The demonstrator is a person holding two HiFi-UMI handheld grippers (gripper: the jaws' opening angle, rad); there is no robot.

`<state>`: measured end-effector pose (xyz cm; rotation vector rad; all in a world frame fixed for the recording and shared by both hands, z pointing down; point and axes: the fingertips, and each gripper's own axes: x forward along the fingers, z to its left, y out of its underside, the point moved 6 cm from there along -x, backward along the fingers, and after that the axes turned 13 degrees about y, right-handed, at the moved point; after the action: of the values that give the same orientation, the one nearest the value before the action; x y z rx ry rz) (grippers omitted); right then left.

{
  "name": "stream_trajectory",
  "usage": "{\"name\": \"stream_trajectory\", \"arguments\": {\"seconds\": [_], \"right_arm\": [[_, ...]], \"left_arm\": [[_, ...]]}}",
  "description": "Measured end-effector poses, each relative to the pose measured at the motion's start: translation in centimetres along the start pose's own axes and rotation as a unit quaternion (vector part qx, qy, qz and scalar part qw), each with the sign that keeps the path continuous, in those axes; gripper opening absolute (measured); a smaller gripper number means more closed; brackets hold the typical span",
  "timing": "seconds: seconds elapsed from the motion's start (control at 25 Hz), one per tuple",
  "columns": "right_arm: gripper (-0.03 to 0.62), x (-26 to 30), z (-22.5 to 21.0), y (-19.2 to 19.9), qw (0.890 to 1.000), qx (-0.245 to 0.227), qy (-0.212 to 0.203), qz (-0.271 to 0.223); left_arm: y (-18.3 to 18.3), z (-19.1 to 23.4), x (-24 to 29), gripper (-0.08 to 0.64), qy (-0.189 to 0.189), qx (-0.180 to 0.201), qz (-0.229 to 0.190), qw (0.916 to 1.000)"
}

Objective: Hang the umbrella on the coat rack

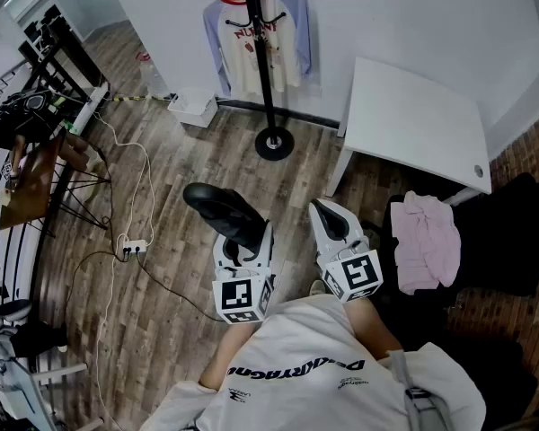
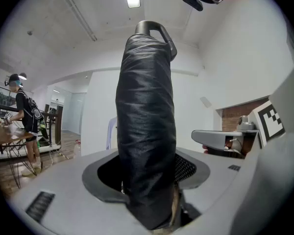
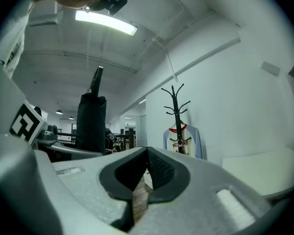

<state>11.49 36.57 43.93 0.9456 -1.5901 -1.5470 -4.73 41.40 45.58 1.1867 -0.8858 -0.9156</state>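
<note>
Floor: grey-brown wood-plank floor (image 1: 175, 173) across the whole head view, with loose cables trailing over its left side.
Wall: plain white wall (image 1: 386, 16) behind the rack.
Worktop: white rectangular worktop (image 1: 413, 115), right of the rack and against the wall, top bare.
Wearer's top: white printed sweatshirt (image 1: 314, 366) at the bottom edge. It carries black lettering seen upside down, which I cannot read with certainty.
Coat rack: black metal coat rack with a round base (image 1: 267, 79), standing on the floor at the wall. Its branched hooks show in the right gripper view (image 3: 174, 102).
Hung garment: white shirt with pale blue sleeves and a red collar (image 1: 238, 52) on the rack. Its red lettering starts "NU", and the pole covers the middle.
Cloth: crumpled pink cloth (image 1: 427, 241) on a dark seat below the worktop.
Umbrella: folded black fabric umbrella with a loop handle (image 2: 146, 131), held in the left gripper. It is well apart from the rack, with open floor between.
Left gripper: grey two-jaw left gripper (image 1: 249, 241). Its fingers (image 2: 188, 168) are spread wide and pressed on the umbrella's lower body.
Right gripper: matching right gripper (image 3: 147, 153), level and facing the rack. Its fingers (image 3: 161, 170) are brought together at the tips and hold nothing.
Marker cubes: black-and-white square codes on both grippers, no readable text.
Power strip: white power strip (image 1: 133, 247) on the floor, left of the umbrella.
</note>
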Motion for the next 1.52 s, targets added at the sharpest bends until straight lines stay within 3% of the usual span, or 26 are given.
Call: {"name": "stream_trajectory", "arguments": {"seconds": [0.48,0.76,0.92,1.24,1.52], "right_arm": [[-0.002,-0.1,-7.9,0.2,1.000,0.022,-0.019,0.001],[-0.002,-0.3,-12.4,-0.6,0.999,-0.015,-0.021,-0.020],[-0.002,0.2,-13.9,-0.2,0.999,0.005,-0.027,-0.019],[-0.002,2.2,-15.0,0.9,1.000,0.002,-0.027,-0.010],[-0.002,8.5,-16.3,1.5,0.999,-0.015,-0.027,-0.006]], "left_arm": [[1.6,-5.4,5.8,0.253,0.005,-0.014,0.010,0.9998],[2.3,-9.1,9.5,0.253,0.008,-0.013,0.015,0.9998],[3.0,-10.3,10.6,0.253,0.011,-0.010,0.025,0.9996],[4.2,-9.1,12.8,0.253,0.005,-0.019,0.032,0.9993],[4.2,-4.9,18.6,0.253,0.011,-0.026,0.024,0.9993]]}}
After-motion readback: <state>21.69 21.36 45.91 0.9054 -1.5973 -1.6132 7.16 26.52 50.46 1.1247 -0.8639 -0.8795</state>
